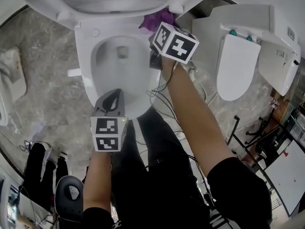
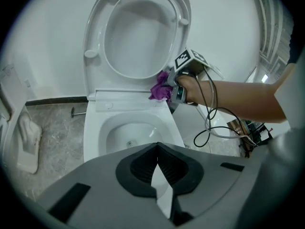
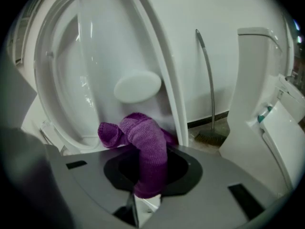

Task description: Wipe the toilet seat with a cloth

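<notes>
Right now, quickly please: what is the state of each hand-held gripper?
Left hand-held gripper: closed, holding nothing.
Right hand-held gripper: closed on the purple cloth.

Seat standing raised behind the toilet bowl; cloth, in right gripper, sitting at the bowl's rear right; left gripper hanging over its front rim; second toilet standing to its right.

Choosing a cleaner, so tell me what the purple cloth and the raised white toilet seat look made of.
The purple knitted cloth: soft yarn, perhaps wool or acrylic; matte, with visible knit rows. The raised white toilet seat: probably moulded plastic, smooth and glossy; light streaks reflect off its curved ring.
</notes>
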A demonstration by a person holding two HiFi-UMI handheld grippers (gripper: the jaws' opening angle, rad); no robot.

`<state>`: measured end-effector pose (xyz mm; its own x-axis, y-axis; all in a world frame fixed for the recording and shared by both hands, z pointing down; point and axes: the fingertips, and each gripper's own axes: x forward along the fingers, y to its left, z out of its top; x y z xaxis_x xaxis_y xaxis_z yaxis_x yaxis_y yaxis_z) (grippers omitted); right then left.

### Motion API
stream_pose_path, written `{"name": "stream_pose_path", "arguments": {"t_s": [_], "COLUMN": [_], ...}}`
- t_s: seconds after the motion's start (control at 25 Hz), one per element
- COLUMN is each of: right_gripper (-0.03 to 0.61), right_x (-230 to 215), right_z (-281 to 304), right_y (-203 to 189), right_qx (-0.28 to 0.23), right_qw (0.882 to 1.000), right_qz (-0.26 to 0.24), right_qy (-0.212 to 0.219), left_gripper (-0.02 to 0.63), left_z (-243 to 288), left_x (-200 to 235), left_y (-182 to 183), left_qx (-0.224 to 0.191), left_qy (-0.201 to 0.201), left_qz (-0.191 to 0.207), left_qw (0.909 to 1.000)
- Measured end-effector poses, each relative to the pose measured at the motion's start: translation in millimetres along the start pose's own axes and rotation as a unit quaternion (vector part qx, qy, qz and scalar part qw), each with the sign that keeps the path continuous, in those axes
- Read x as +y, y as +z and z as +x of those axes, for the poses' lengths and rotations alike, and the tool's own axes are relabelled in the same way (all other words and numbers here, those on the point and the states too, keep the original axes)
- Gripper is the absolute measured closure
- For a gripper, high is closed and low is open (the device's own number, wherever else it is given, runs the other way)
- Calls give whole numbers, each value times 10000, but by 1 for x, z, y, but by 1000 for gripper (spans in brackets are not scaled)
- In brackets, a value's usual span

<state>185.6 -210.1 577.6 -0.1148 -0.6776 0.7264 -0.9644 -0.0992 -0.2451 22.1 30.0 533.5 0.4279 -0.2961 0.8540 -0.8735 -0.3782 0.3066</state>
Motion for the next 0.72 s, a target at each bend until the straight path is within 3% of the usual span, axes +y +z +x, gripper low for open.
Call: {"name": "stream_pose_path", "arguments": {"t_s": [0.24,0.72], "right_gripper": [494,494], "right_x": [6,22], "right_z": [-24,-64], "right_y": [28,38], "right_qx": [-615,-783], "right_qw": [9980,9967], "right_qz": [-16,7], "right_qy": [169,228], "left_gripper": [611,611], "left_z": [1,-14], "left_x": [-2,-9], "left_y": [0,-1], "left_qx": [-45,-89], "left_qy": [-17,-125], "left_qz": [18,120], "left_qw": [10000,9998]}}
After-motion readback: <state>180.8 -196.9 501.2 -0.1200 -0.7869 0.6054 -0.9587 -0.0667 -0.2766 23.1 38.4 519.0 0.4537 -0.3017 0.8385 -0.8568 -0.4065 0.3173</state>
